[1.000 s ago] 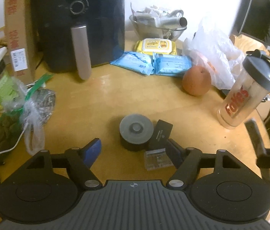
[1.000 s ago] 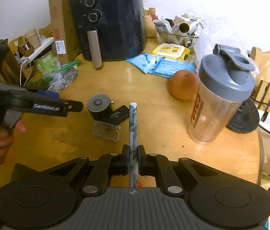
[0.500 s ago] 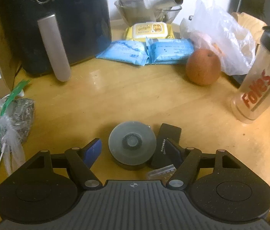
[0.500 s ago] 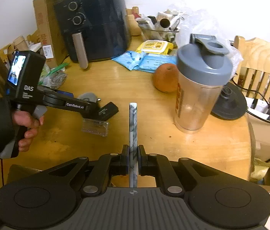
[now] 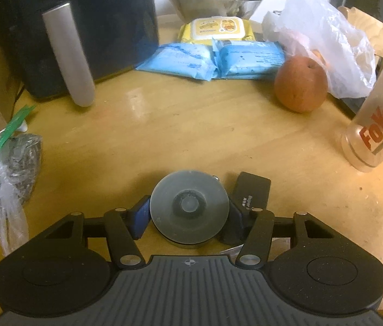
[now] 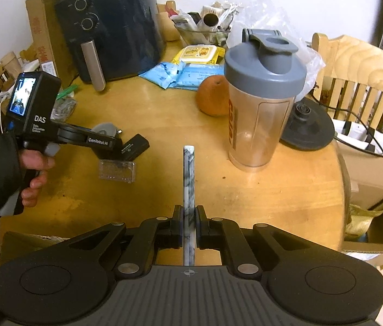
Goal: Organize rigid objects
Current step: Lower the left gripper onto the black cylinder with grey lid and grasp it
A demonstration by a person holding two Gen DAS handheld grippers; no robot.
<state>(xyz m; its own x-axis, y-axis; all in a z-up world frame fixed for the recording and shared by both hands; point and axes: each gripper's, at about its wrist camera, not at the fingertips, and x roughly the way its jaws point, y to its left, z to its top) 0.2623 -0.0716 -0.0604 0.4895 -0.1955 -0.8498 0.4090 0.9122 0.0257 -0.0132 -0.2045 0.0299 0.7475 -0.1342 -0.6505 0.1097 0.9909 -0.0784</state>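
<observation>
Left gripper (image 5: 188, 213): jaws have just been closing, now pinching the grey-lidded jar (image 5: 189, 207) (it stands on the counter (image 5: 164, 135)).
Right gripper (image 6: 188, 224): jaws pressed on a marbled stick (image 6: 188, 179).
Black box (image 5: 252, 190): just beside the jar.

Left gripper (image 5: 189, 213) angled steeply down at the table, jaws just closed in onto a round lidded jar (image 5: 189, 207), pads at both its sides, held by a hand (image 6: 35, 175) in a dark sleeve; right gripper (image 6: 188, 226) tilted down, clamped on a thin marbled stick (image 6: 188, 179).
</observation>
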